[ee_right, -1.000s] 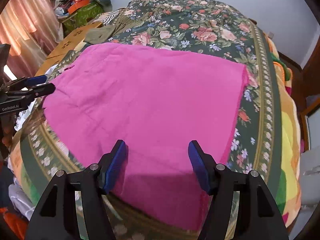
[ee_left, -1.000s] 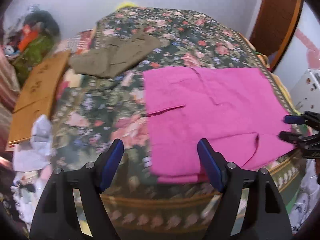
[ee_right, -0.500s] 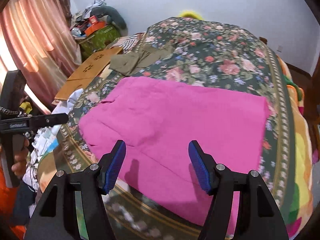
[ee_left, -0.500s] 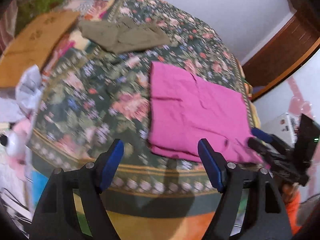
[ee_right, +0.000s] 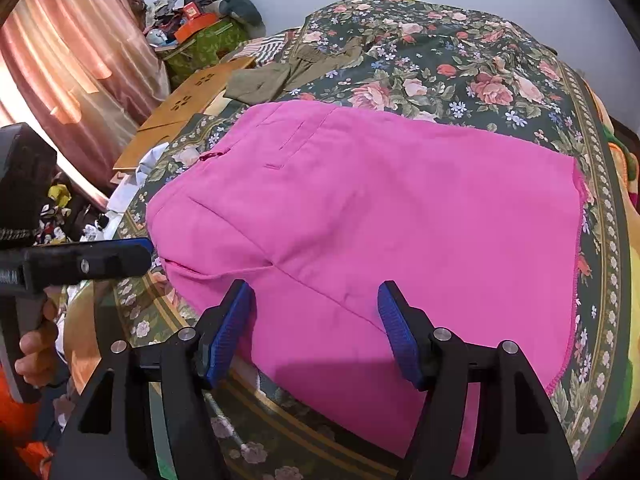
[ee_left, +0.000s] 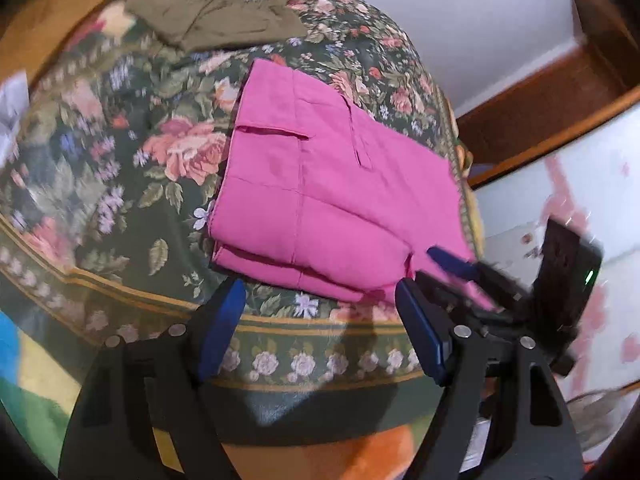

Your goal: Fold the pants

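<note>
The pink pants (ee_left: 320, 184) lie folded flat on the floral bedspread (ee_left: 120, 168), near the bed's front edge; they fill the middle of the right wrist view (ee_right: 380, 232). My left gripper (ee_left: 316, 332) is open and empty, held just off the bed's edge in front of the pants' near left corner. My right gripper (ee_right: 316, 332) is open and empty, over the pants' near edge. The right gripper also shows in the left wrist view (ee_left: 452, 268) at the pants' right corner. The left gripper shows side-on in the right wrist view (ee_right: 120, 256).
Folded olive-green pants (ee_left: 212, 20) lie at the far side of the bed (ee_right: 288, 72). A wooden board (ee_right: 188, 100) leans beside the bed on the left. A pile of clutter (ee_right: 200, 12) and a pink curtain (ee_right: 72, 72) stand beyond it. A wooden door frame (ee_left: 560, 92) is at right.
Both grippers have drawn back from the pants toward the bed's front edge. The left wrist view has swung right and down. The pants lie still.
</note>
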Action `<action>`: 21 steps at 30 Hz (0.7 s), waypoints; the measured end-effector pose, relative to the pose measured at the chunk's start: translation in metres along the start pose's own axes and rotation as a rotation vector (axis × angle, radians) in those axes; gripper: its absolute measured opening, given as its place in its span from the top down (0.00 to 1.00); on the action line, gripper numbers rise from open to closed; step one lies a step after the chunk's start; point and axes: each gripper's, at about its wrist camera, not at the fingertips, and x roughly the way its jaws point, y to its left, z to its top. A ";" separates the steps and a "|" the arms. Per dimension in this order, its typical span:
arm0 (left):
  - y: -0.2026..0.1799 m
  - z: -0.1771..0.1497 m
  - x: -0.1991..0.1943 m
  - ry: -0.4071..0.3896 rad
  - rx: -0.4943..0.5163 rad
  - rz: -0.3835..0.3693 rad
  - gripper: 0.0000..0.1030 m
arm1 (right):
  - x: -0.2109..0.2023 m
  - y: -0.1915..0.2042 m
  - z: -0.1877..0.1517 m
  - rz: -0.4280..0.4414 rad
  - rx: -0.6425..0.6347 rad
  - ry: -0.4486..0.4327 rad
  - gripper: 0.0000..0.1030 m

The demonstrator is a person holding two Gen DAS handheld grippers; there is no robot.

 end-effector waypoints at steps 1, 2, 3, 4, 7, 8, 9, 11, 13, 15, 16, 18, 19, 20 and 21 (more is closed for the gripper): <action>0.005 0.003 0.002 0.001 -0.026 -0.024 0.26 | 0.001 0.000 0.000 0.004 0.001 0.001 0.39; 0.009 0.005 0.003 0.002 -0.050 -0.045 0.26 | 0.002 -0.001 0.000 0.006 0.000 0.003 0.39; 0.012 0.009 0.005 0.003 -0.075 -0.063 0.26 | 0.002 0.000 0.000 0.008 -0.001 0.004 0.39; 0.015 0.012 0.006 0.004 -0.096 -0.075 0.26 | 0.003 0.000 0.000 0.010 -0.003 0.005 0.39; 0.014 0.021 0.012 0.004 -0.098 -0.047 0.36 | 0.003 -0.001 0.001 0.018 -0.003 0.007 0.39; 0.014 0.024 0.013 0.006 -0.102 -0.033 0.45 | 0.003 -0.001 0.001 0.022 -0.003 0.006 0.39; 0.015 0.027 0.014 0.007 -0.112 -0.020 0.58 | 0.003 -0.002 0.000 0.024 -0.004 0.005 0.39; 0.020 0.032 0.014 0.020 -0.134 -0.025 0.72 | 0.002 -0.002 -0.001 0.026 -0.003 -0.001 0.39; 0.021 0.034 0.015 0.023 -0.139 -0.033 0.78 | 0.001 -0.003 -0.003 0.027 -0.001 -0.006 0.39; 0.009 0.034 0.013 -0.006 -0.066 0.038 0.79 | 0.000 -0.004 -0.004 0.026 0.004 -0.005 0.39; 0.002 0.034 0.012 -0.023 -0.022 0.079 0.79 | -0.002 -0.005 -0.004 0.027 0.006 -0.002 0.39; -0.014 0.031 0.009 -0.060 0.073 0.169 0.79 | -0.006 -0.006 -0.006 0.019 -0.005 0.012 0.39; -0.022 0.029 0.008 -0.082 0.124 0.221 0.80 | -0.009 -0.007 -0.006 0.013 -0.010 0.019 0.39; -0.028 0.027 0.006 -0.103 0.164 0.262 0.80 | -0.012 -0.009 -0.007 0.010 -0.010 0.025 0.39; -0.038 0.024 0.002 -0.141 0.222 0.328 0.81 | -0.016 -0.011 -0.009 0.002 -0.007 0.027 0.39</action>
